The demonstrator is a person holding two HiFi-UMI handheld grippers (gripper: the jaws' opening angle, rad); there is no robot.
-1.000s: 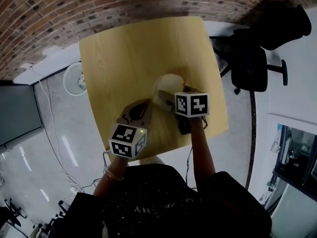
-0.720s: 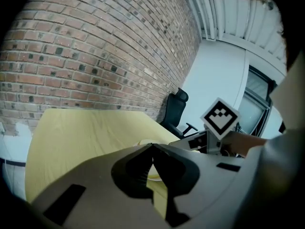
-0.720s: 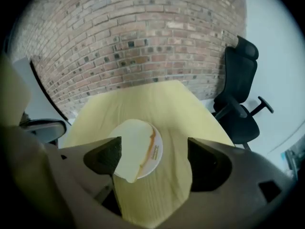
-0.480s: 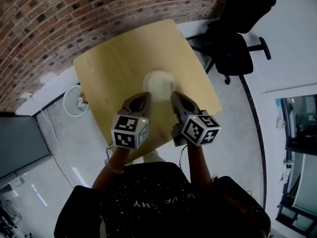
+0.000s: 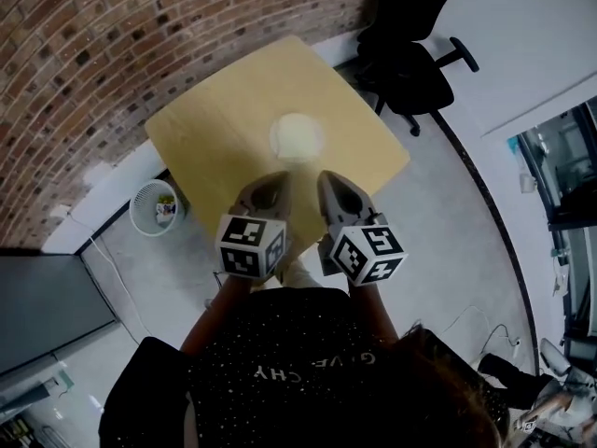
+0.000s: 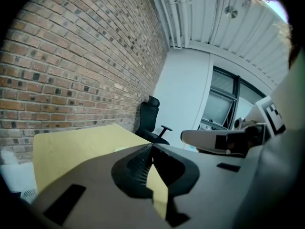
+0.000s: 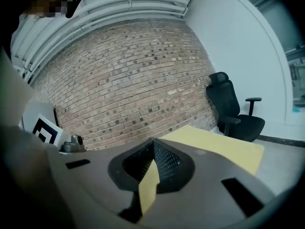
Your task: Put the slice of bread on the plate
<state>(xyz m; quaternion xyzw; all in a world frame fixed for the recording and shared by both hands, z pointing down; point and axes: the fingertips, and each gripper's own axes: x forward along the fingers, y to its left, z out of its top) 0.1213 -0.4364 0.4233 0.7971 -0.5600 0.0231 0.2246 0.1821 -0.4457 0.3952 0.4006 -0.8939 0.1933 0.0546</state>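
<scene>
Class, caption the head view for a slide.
Left gripper and right gripper, both shut, above yellow square table with round white plate.

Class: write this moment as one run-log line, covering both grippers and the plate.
left gripper: shut, empty | right gripper: shut, empty | plate: on table, ahead of both grippers

Smooth matt wooden table (image 5: 219,124), rough brick wall (image 5: 112,35).
</scene>
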